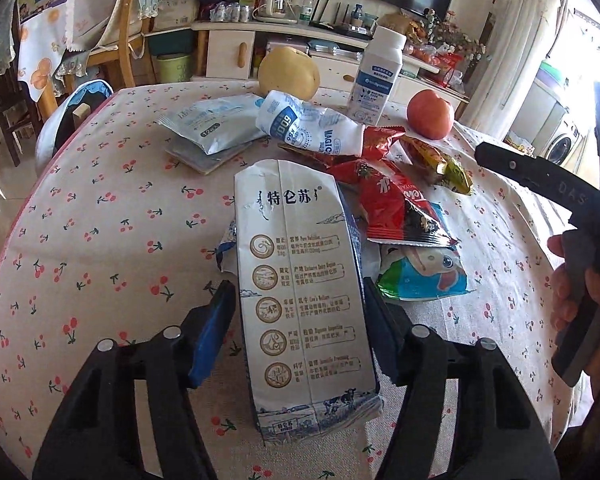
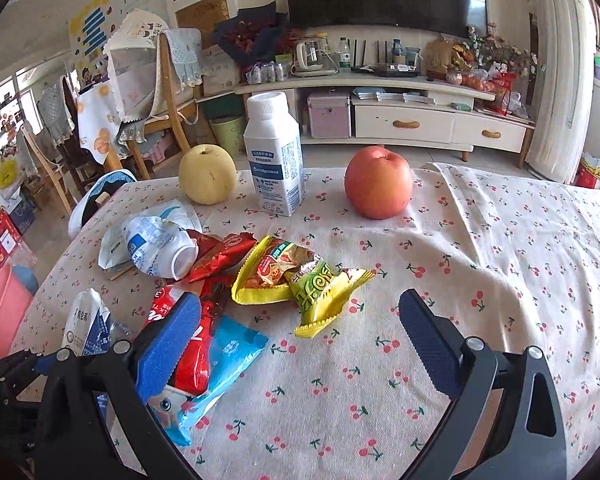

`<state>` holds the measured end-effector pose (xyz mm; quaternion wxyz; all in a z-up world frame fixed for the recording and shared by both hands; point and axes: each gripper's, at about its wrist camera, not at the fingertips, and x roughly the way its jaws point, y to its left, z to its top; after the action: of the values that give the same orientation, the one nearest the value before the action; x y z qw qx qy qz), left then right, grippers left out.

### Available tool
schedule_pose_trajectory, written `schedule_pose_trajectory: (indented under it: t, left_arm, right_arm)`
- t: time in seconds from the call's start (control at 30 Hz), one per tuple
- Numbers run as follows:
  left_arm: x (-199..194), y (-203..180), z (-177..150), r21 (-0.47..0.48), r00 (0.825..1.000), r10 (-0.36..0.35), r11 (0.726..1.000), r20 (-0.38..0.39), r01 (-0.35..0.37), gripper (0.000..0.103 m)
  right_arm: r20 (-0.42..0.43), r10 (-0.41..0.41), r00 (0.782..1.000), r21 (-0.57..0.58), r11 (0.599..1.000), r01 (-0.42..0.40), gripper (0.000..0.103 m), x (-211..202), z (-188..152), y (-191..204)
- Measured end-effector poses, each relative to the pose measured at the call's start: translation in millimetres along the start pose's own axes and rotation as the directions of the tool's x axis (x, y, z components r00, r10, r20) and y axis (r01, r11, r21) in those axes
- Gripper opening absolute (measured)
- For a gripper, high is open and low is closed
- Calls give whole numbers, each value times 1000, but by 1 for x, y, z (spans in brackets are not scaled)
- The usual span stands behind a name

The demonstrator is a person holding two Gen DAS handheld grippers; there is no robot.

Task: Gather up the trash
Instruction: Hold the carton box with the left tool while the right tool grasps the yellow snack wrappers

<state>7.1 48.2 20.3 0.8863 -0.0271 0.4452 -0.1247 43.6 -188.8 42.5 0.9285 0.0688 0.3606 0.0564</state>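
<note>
A pear (image 2: pixel 207 174), a bottle (image 2: pixel 274 156) and an apple (image 2: pixel 378 182) stood at the far side of the table (image 2: pixel 500 248), behind a heap of wrappers (image 2: pixel 300 276). The flattened white milk carton (image 1: pixel 304 280) lay between the left gripper (image 1: pixel 300 300), whose fingers touched its sides. The right gripper (image 2: pixel 300 332) was spread wide and held nothing.

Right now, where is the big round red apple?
In the right wrist view, the round red apple sits at the far side of the cherry-print tablecloth, right of the upright white milk bottle and beyond the yellow snack wrappers.
</note>
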Motion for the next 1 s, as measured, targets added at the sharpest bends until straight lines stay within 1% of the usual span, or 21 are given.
schedule_pose_trajectory:
  t: [0.07, 0.17, 0.3, 0.43, 0.57, 0.67, 0.77, 0.87, 0.93, 0.97, 1.0]
  left_arm:
    - [1, 0, -1, 4, 1000, 3, 1000, 3, -3, 60]
    - [-1, 0, -1, 14, 1000, 2, 1000, 7, -2, 58]
    - [-12, 8, 2, -12, 999, -22, 1000, 44, 22, 58]
    - [-26, 17, 5, -42, 995, -57, 997, 86, 61, 58]
    - [-36, 26, 9, -73, 989, -88, 993, 116, 97, 58]
    - [-40, 32, 10, -88, 986, -91, 991, 139, 104, 58]
    - [-40, 41, 13, -114, 986, -87, 988, 143, 103, 58]
    - [-40, 48, 12, -133, 986, -81, 986, 143, 101, 58]
    - [-40, 50, 12, -141, 986, -83, 985, 143, 103, 58]
    - [-40, 50, 12, -143, 986, -84, 984, 143, 104, 58]
    - [-40, 51, 12, -146, 986, -83, 984, 144, 104, 58]
  right_arm:
    - [-21, -5, 1000, 17, 1000, 5, 98, 12, 1, -6]
    - [-46, 27, 999, 44, 999, -25, 98, 23, 0, -8]
    - [-74, 59, 996, 71, 996, -54, 98, 35, 1, -9]
    - [-67, 60, 996, 100, 994, -53, 98, 41, 4, -13]
    - [-73, 55, 996, 85, 995, -49, 98, 51, 9, -11]
    - [-107, 46, 993, 91, 995, -36, 98, 65, 8, -11]
    - [-114, 35, 993, 97, 995, -24, 98, 71, 8, -12]
    - [-101, 43, 994, 94, 995, -33, 98, 69, 8, -12]
    - [-91, 38, 995, 87, 996, -30, 96, 67, 9, -12]
    - [-89, 32, 995, 83, 996, -25, 89, 66, 9, -12]
    - [-87, 33, 996, 80, 996, -26, 85, 66, 10, -12]
